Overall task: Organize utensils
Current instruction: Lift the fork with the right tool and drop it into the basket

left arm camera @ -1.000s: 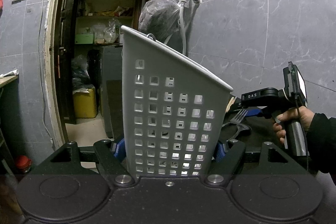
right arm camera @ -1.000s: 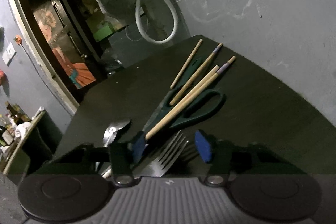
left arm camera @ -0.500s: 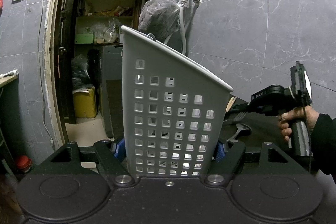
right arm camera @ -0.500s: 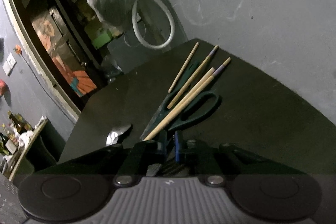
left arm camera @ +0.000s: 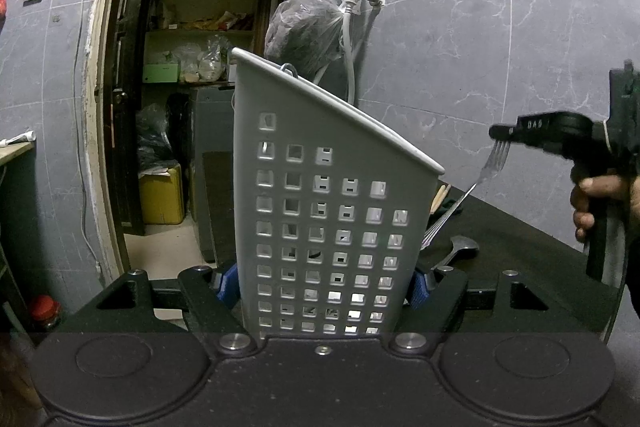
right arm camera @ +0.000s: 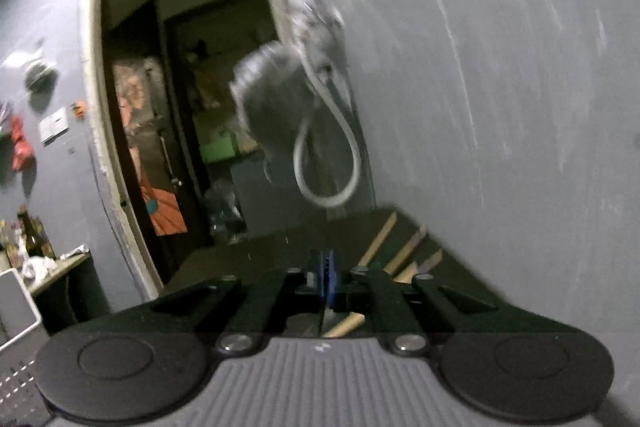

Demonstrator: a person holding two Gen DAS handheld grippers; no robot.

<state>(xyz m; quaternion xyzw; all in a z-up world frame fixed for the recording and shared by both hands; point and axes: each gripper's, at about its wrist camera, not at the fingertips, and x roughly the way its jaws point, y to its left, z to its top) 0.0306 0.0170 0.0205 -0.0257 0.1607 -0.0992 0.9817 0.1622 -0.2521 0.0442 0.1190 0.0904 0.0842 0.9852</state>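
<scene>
The right gripper (left arm camera: pixel 498 133), at the right edge of the left view, is pinching a fork (left arm camera: pixel 486 171) by its prongs, so the handle is hanging down toward the dark table (left arm camera: pixel 520 247). Such a thin grip may be slipping, or the fork may be swinging and hitting the rim of the basket (left arm camera: pixel 328 219). The left gripper (left arm camera: pixel 324 283) is clamping this grey basket in the middle of the frame. Earlier the fork was lying flat beside the chopsticks (right arm camera: pixel 376 241); the right jaws have just been closing on it, and it is now raised.
</scene>
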